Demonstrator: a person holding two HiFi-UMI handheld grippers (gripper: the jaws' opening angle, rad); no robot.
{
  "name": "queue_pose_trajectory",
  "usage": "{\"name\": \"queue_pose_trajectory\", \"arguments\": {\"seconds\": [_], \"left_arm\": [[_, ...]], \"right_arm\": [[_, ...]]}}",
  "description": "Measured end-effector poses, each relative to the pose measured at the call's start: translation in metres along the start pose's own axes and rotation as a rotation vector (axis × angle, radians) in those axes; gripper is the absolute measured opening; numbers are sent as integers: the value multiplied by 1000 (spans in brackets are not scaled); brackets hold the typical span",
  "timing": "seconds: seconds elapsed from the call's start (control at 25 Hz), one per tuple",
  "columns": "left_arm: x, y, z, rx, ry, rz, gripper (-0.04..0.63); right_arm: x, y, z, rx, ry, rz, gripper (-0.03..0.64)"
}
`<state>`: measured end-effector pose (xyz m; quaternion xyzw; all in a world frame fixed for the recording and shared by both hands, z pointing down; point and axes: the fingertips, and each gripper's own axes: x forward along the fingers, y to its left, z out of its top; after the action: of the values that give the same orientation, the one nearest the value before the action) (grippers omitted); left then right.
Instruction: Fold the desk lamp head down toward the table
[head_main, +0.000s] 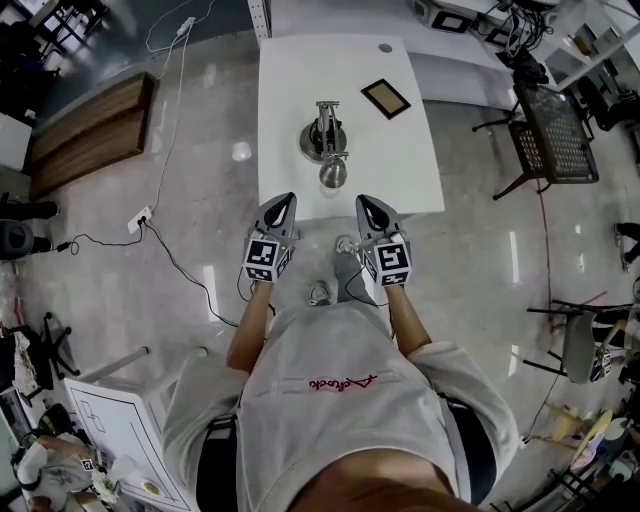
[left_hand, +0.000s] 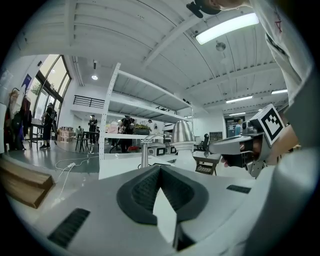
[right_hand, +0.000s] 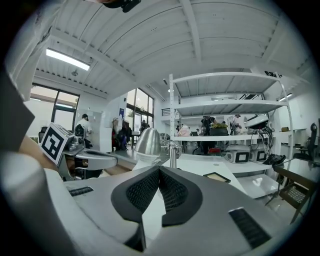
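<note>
A silver desk lamp stands mid-way on the white table, its round base at the centre and its bell-shaped head near the front edge. Both grippers hover side by side just short of that edge, pointing at the lamp. My left gripper is shut and empty, and so is my right gripper. In the left gripper view the shut jaws point at the lamp head, slightly right of centre. In the right gripper view the shut jaws have the lamp head slightly to the left.
A small black-framed square lies on the table's right side. A mesh chair stands to the right, a wooden bench to the left. A power strip with cables lies on the floor. Shelving rises behind the table.
</note>
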<state>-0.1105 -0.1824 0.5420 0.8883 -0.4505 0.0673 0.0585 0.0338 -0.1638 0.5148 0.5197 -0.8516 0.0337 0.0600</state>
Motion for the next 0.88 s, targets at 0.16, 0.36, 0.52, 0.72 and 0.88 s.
{"name": "queue_pose_trajectory", "arguments": {"seconds": [0.16,0.36,0.52,0.72,0.88], "left_arm": [[13,4,-2,-2,13,5,8],[32,12,0,5,13,23,8],[43,22,3,7,11,39,8],[53,33,-3,-1,33,48,8],[61,36,-16,-13,61,34,8]], "right_arm": [[13,-11,2,1,-4,9,18],[30,-26,6,-5,-13,27,18],[41,-33,6,-5,-10,35,18],[54,-40,2,6,6,41,18],[60,-41,-7,20,26,43,18]]}}
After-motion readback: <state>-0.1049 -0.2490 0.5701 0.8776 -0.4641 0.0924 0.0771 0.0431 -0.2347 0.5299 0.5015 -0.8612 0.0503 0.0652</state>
